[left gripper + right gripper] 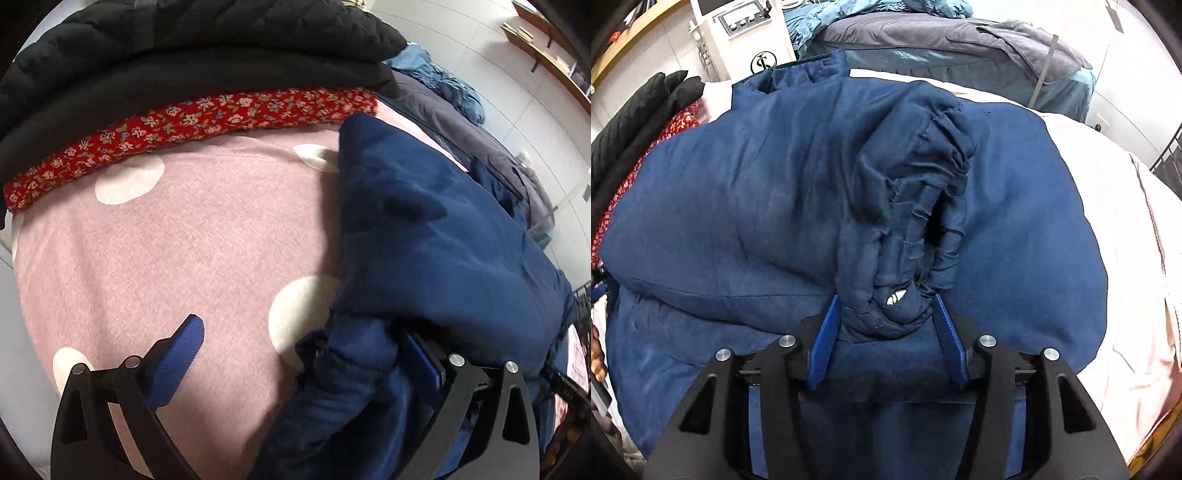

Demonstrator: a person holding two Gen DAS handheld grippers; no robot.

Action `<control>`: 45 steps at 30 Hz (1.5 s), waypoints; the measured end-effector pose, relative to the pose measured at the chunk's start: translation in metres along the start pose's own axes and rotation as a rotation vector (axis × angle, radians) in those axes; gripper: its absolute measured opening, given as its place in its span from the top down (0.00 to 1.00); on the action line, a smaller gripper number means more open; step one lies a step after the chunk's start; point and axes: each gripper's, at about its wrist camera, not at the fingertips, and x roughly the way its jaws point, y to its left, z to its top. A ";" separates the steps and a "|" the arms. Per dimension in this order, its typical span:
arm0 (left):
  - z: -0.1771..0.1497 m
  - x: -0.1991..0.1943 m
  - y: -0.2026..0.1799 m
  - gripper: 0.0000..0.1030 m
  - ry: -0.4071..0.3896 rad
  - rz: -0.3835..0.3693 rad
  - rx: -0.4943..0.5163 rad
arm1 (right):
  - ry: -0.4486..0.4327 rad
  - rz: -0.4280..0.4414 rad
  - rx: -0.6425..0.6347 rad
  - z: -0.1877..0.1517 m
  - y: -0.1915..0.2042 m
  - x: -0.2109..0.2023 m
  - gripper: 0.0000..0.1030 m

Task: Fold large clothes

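Pink bedspread (192,240) with large white dots covers the work surface; along its far edge sits a stack of folded clothes: a red floral garment (192,118) under black padded ones (207,48). Beyond it, a second bed carries grey and light-blue bedding (945,33), and white floor shows past that.

Your navy padded jacket (746,199) lies spread over the bedspread, collar toward the far side. One sleeve is folded in across the body, its gathered cuff (901,302) pointing back at you.

Your right gripper (886,314) has the cuff between its blue pads; jaws partly apart, and you cannot tell whether the pads press it.

Your left gripper (299,343) stands wide open at the jacket's edge: one finger (181,358) over bare bedspread, the other tucked against navy fabric, nothing pinched.
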 end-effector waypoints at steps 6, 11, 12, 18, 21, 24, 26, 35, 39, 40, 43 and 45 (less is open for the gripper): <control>-0.016 -0.032 0.011 0.06 -0.020 -0.060 0.018 | -0.087 0.026 0.035 -0.016 -0.008 -0.046 0.27; -0.035 -0.068 0.024 0.06 -0.052 -0.103 0.080 | -0.135 0.018 0.001 -0.048 -0.023 -0.082 0.27; -0.039 -0.073 0.027 0.06 -0.054 -0.113 0.095 | -0.139 0.019 0.015 -0.057 -0.030 -0.089 0.27; -0.065 -0.080 0.033 0.06 -0.028 -0.141 0.195 | -0.106 0.026 0.108 -0.111 -0.072 -0.109 0.27; -0.081 -0.087 0.025 0.06 -0.015 -0.186 0.257 | -0.060 0.035 0.141 -0.141 -0.090 -0.110 0.27; -0.097 -0.095 0.019 0.06 -0.008 -0.241 0.313 | -0.015 0.052 0.151 -0.170 -0.100 -0.110 0.27; -0.105 -0.094 0.017 0.06 0.016 -0.287 0.328 | 0.009 0.064 0.149 -0.190 -0.103 -0.111 0.27; -0.131 -0.073 0.011 0.06 0.188 -0.440 0.337 | 0.033 0.253 0.308 -0.243 -0.125 -0.121 0.26; -0.138 -0.077 0.010 0.06 0.211 -0.448 0.406 | 0.041 0.308 0.322 -0.252 -0.123 -0.128 0.26; -0.139 -0.078 0.013 0.06 0.225 -0.463 0.414 | 0.047 0.319 0.319 -0.253 -0.121 -0.129 0.26; -0.143 -0.076 0.022 0.06 0.276 -0.496 0.430 | 0.059 0.327 0.324 -0.258 -0.119 -0.133 0.22; -0.149 -0.074 0.031 0.06 0.321 -0.479 0.450 | 0.066 0.336 0.339 -0.260 -0.120 -0.134 0.21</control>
